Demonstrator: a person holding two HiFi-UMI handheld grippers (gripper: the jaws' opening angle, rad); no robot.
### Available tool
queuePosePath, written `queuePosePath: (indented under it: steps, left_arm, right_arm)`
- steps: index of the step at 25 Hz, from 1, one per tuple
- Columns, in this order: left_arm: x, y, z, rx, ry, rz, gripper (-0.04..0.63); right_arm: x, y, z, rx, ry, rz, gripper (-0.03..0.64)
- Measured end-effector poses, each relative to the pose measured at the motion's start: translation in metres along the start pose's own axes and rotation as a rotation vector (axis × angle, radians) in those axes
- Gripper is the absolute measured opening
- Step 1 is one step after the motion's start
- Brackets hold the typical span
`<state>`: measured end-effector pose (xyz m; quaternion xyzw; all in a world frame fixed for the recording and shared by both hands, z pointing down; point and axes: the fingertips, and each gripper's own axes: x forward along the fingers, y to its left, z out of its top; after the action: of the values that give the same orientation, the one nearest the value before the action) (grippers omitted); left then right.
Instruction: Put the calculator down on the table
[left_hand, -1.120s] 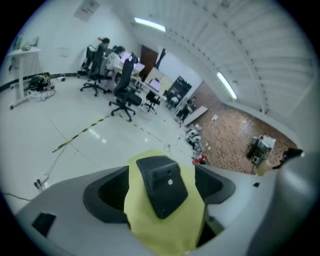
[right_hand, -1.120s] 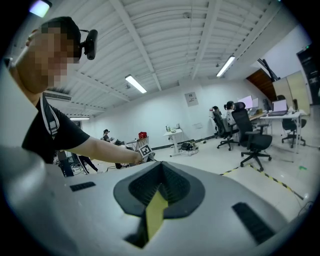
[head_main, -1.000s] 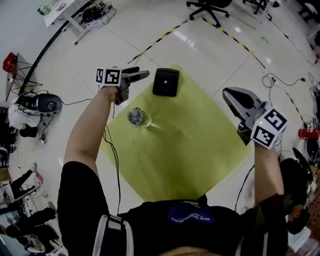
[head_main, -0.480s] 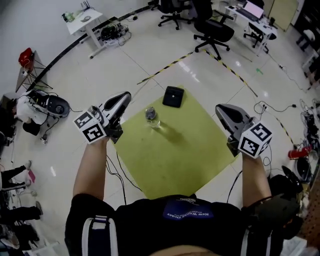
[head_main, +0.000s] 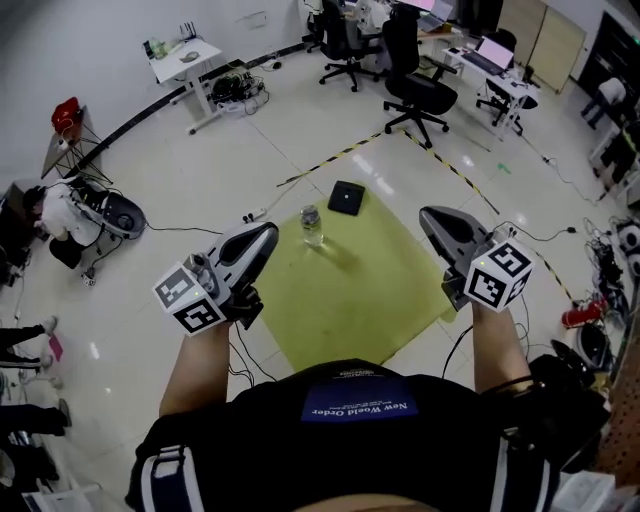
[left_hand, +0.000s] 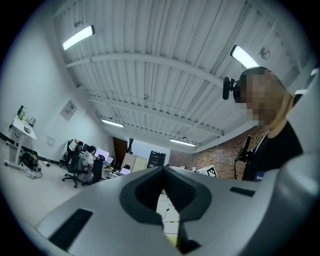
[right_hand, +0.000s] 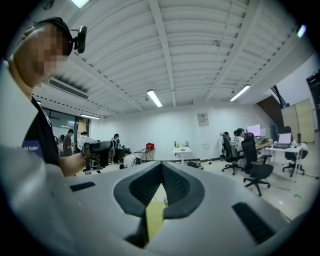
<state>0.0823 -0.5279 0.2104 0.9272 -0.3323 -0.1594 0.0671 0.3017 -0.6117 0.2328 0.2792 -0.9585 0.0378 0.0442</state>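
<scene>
The black calculator (head_main: 346, 197) lies flat near the far corner of the yellow-green table (head_main: 350, 300), seen small and far below in the head view. A clear water bottle (head_main: 312, 226) stands just left of and nearer than it. My left gripper (head_main: 268, 234) is held high over the table's left edge, shut and empty. My right gripper (head_main: 430, 217) is raised over the right edge, also shut with nothing in it. In the left gripper view the left gripper (left_hand: 163, 170) points out across the room with its jaws together. The right gripper view shows the right gripper (right_hand: 162, 165) the same way.
Black office chairs (head_main: 420, 90) and desks (head_main: 185, 58) stand beyond the table. Striped floor tape (head_main: 330, 160) runs past the far corner. A grey machine (head_main: 110, 213) and cables lie on the floor at left. Several people sit at desks in the gripper views.
Both grippers have risen and drawn back toward my body. The left one left the calculator's side and its jaws closed. The table now looks smaller and farther off.
</scene>
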Motion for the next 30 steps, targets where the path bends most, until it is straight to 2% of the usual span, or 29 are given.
queuePosePath:
  steps: [4, 7, 30]
  left_arm:
    - [-0.009, -0.038, 0.0, 0.033, 0.018, 0.002, 0.007]
    - [-0.012, -0.048, -0.003, 0.031, 0.019, 0.01, 0.006]
    - [-0.012, -0.045, -0.013, -0.004, 0.044, 0.007, 0.007]
  right_arm:
    - [-0.023, 0.018, 0.006, -0.01, -0.013, 0.013, -0.014]
    - [-0.028, 0.021, 0.01, -0.006, -0.027, 0.014, -0.014]
    - [-0.018, 0.024, 0.0, -0.01, 0.008, 0.039, -0.014]
